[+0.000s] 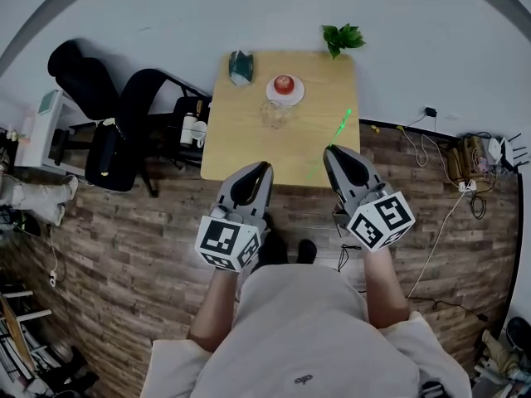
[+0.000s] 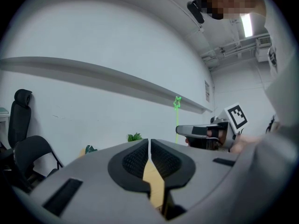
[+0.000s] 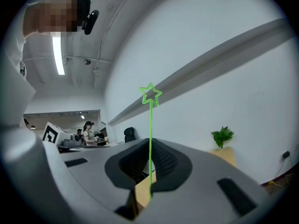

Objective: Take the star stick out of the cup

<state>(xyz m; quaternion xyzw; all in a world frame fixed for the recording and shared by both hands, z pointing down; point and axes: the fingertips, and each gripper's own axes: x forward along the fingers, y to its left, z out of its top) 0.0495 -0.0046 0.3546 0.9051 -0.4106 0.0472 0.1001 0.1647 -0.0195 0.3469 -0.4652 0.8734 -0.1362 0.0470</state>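
The right gripper (image 3: pixel 149 148) pinches the green star stick (image 3: pixel 150 120) at centre frame, clear of the cup (image 1: pixel 275 114) in the head view's upper middle. The left gripper (image 2: pixel 149 148) is closed and empty. So slim a stick could pivot or slip from that grip if the hand jerks.

Legible text, numbers, brands: none. Noted: marker cube (image 1: pixel 226 245) of left hand-held gripper (image 1: pixel 263 167) and marker cube (image 1: pixel 382 220) of right hand-held gripper (image 1: pixel 330 150), black-and-white square patterns, no letters; wall plaque (image 2: pixel 206 90), far right, too small to read.
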